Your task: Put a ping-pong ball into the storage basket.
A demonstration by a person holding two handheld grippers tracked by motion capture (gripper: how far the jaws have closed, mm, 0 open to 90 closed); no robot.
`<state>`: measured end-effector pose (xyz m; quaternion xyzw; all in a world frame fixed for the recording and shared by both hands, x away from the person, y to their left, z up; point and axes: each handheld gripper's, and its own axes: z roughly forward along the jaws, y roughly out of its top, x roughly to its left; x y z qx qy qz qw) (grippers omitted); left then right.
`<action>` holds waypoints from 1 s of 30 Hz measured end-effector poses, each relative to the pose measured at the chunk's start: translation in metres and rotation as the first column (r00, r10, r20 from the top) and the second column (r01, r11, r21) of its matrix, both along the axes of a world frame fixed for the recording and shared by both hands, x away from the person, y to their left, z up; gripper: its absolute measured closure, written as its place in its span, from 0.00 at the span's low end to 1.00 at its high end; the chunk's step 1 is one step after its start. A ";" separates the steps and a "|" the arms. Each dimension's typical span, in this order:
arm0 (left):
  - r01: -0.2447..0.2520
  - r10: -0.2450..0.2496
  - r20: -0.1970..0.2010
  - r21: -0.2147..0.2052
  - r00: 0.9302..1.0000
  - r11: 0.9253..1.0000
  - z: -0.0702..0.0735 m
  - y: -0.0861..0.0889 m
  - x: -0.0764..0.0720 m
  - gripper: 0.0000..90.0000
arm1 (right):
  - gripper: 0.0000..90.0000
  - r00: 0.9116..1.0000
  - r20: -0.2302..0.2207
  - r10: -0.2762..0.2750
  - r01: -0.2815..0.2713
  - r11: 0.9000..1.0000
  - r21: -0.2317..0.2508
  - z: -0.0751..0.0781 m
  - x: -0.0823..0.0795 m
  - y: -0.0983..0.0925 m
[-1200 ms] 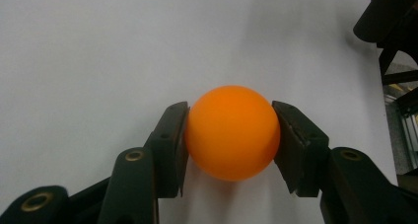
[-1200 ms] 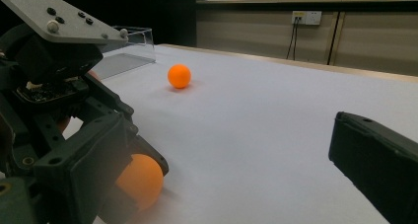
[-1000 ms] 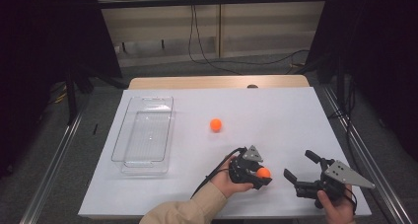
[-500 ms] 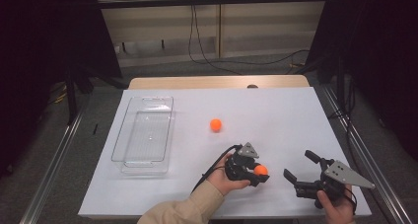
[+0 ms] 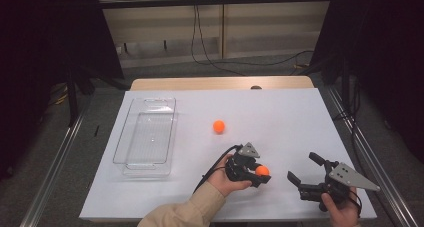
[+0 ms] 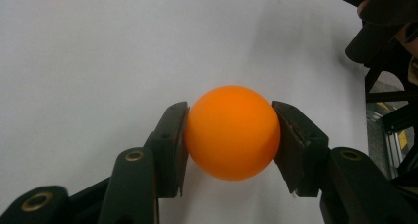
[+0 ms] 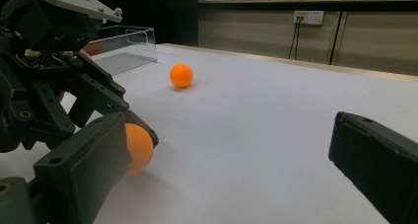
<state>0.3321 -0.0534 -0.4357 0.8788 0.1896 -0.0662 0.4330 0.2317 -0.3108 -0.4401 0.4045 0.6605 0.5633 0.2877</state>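
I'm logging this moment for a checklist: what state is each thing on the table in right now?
Left hand-held gripper: shut on an orange ball.
Held small orange ball: clamped between both pads, low over the white table.
Second small orange ball: loose on the table, untouched.
Clear plastic rectangular tray: upright, empty.
Right hand-held gripper: open, nothing between its jaws.

The left gripper (image 5: 256, 175) is black, topped by a grey three-cornered plate, with a black cable trailing from it; brass-coloured rivets dot its jaw arms. The right gripper (image 5: 305, 175) is black with a like plate. A tan sleeve (image 5: 187, 210) covers the left forearm.
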 end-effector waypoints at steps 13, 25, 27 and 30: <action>-0.020 0.020 -0.004 0.000 1.000 1.000 0.006 0.008 0.005 0.56 | 0.01 1.000 -0.003 0.000 0.000 1.000 0.007 0.000 0.000 0.001; -0.051 0.050 -0.010 -0.015 0.999 0.999 0.011 0.016 0.009 0.56 | 0.01 1.000 -0.002 0.001 -0.001 1.000 0.005 0.000 0.000 0.000; -0.053 0.053 -0.009 -0.015 0.999 0.998 0.011 0.017 0.010 0.56 | 0.01 1.000 -0.001 0.004 -0.004 1.000 0.002 0.000 0.000 0.000; -0.052 0.052 -0.006 -0.006 0.999 0.999 0.013 0.018 0.011 0.56 | 0.01 1.000 -0.001 0.004 -0.004 1.000 0.002 0.000 0.000 0.000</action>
